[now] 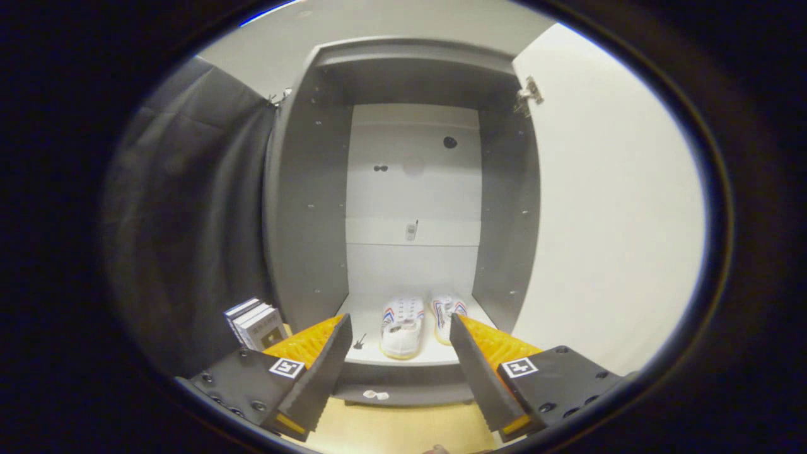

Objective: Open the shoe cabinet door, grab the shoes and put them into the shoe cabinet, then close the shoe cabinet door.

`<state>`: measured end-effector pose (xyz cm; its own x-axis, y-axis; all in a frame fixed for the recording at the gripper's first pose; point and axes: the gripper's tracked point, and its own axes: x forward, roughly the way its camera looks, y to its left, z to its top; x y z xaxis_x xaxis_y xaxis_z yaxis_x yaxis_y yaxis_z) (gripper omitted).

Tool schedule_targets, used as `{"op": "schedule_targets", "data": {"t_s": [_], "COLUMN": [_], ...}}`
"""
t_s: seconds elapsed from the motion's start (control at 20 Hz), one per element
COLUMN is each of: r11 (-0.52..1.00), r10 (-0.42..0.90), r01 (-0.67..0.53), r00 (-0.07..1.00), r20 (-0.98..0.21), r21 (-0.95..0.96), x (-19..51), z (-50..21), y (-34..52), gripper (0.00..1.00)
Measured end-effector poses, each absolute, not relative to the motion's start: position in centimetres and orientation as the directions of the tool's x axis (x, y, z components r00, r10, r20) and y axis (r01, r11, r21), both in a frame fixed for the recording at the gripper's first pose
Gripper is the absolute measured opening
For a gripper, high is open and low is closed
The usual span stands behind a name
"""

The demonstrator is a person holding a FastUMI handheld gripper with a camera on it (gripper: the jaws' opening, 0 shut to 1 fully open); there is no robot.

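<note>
1. Spread wide apart, the fingers of the gripper (400, 340) sit at the bottom of the frame with nothing between them — the gripper is open and empty.
2. Pale wooden floor (403, 429) shows between and below the fingers.
3. Ahead, mid-frame, stands the shoe cabinet (309, 208) — grey side walls, pale back panel; its white door (605, 208) is swung open at the right, a metal hinge (528, 94) at the upper right.
4. A pair of white shoes (403, 328) with red and blue stripes rests side by side on the cabinet's bottom shelf (365, 325), just beyond the fingertips; the right shoe is partly hidden behind the right finger.
5. At lower left, small boxes (255, 323) stand beside the cabinet against a dark curtain (189, 221).
</note>
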<state>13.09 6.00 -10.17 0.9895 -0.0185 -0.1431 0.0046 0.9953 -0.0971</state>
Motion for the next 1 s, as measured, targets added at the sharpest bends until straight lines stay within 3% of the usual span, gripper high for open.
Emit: {"op": "schedule_targets", "data": {"t_s": [0.5,1.0], "r11": [0.996,0.973], "r10": [-0.085,-0.231], "r01": [0.084,0.226], "r00": [0.989,0.964], "r20": [-0.119,-0.133], "r21": [-0.016,-0.052], "x": [-4.1,-14.8], "z": [-5.2,-2.9], "y": [1.9,-15.5], "gripper": [0.97,0.97]}}
